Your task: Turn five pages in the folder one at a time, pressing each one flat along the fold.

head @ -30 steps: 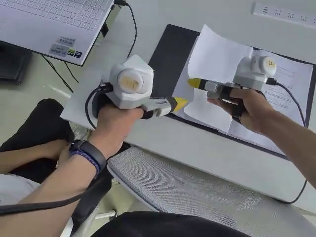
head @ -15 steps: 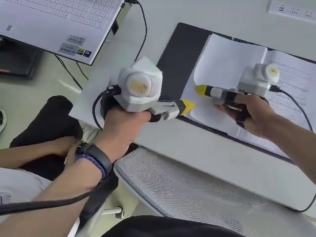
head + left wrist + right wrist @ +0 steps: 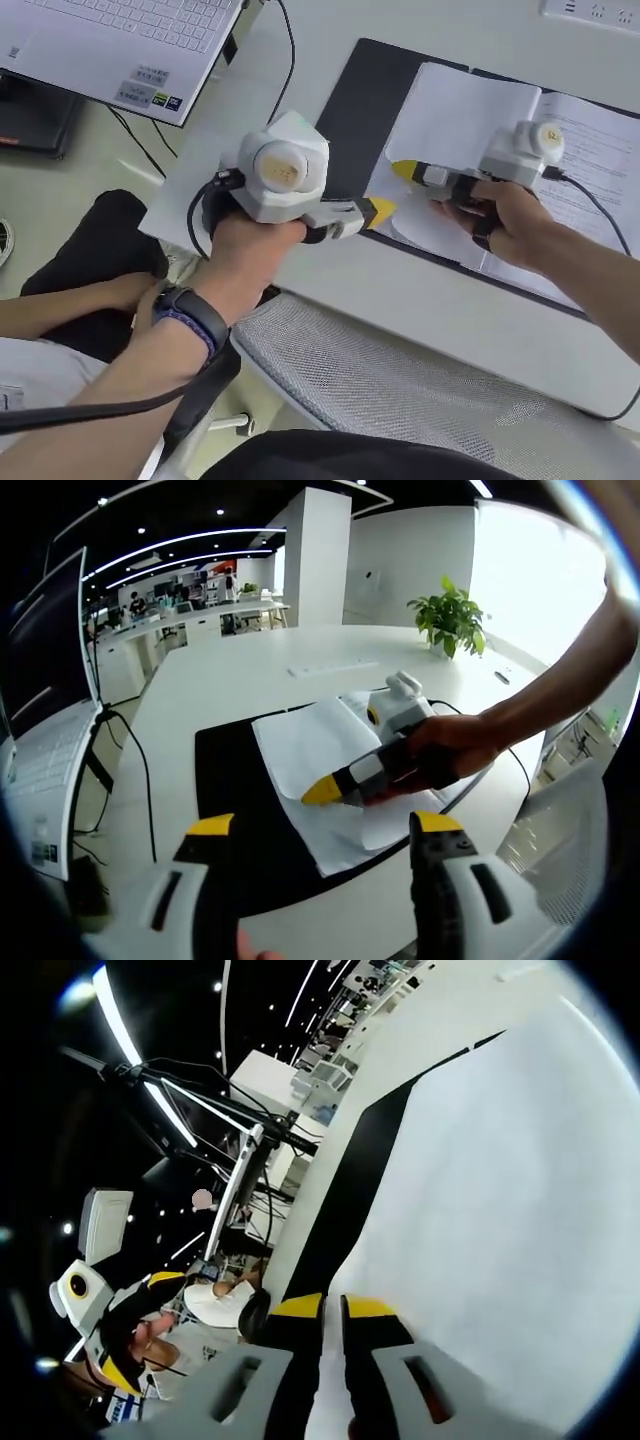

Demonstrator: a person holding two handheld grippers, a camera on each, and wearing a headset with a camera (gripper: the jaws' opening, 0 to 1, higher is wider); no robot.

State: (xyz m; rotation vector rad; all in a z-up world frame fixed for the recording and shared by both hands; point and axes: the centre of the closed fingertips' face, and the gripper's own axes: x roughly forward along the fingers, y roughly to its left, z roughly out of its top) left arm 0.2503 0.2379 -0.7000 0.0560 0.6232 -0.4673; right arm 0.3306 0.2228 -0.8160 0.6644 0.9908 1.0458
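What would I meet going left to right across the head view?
Laptop → left gripper, jaws open → right gripper, shut on the lifted page → printed page at the far right.

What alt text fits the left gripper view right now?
The right gripper, in a hand, pinches a white page of the black folder on a white table. The left gripper sits at the bottom, jaws open.
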